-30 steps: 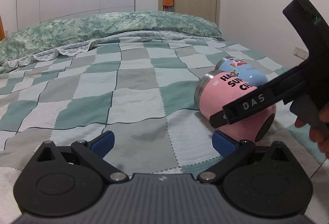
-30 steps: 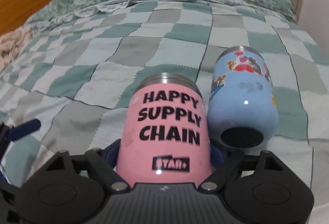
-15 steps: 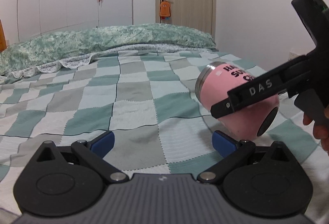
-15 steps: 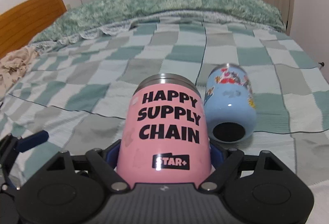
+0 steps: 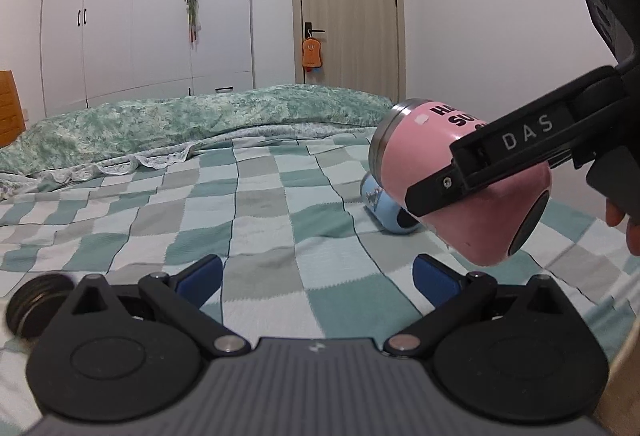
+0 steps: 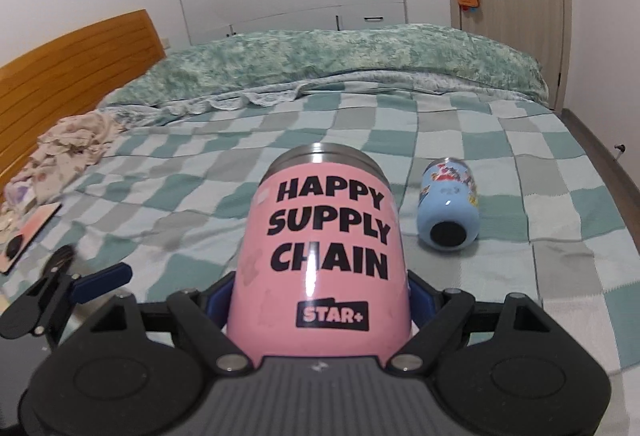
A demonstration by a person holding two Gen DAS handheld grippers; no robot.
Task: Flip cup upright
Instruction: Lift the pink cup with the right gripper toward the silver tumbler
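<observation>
A pink cup (image 6: 324, 260) printed "HAPPY SUPPLY CHAIN" is clamped in my right gripper (image 6: 320, 300), lifted clear of the bed with its steel rim pointing away and slightly up. It also shows in the left wrist view (image 5: 460, 188), held in the air at the right with the right gripper's finger (image 5: 508, 152) across it. A blue cartoon cup (image 6: 450, 208) lies on its side on the checked blanket, base toward me; it also shows in the left wrist view (image 5: 386, 210), below the pink cup. My left gripper (image 5: 316, 274) is open and empty, low over the blanket.
The checked blanket (image 6: 520, 176) covers the bed, with a green quilt (image 6: 340, 60) at the far end. A wooden headboard (image 6: 76, 72), crumpled cloth (image 6: 68, 152) and a small flat pad (image 6: 28, 236) are at the left. A dark round object (image 5: 34, 306) lies by the left gripper.
My right gripper has lifted the pink cup up off the blanket, away from the blue cup, which stays lying where it was. Both cameras now sit higher and see more of the room.
</observation>
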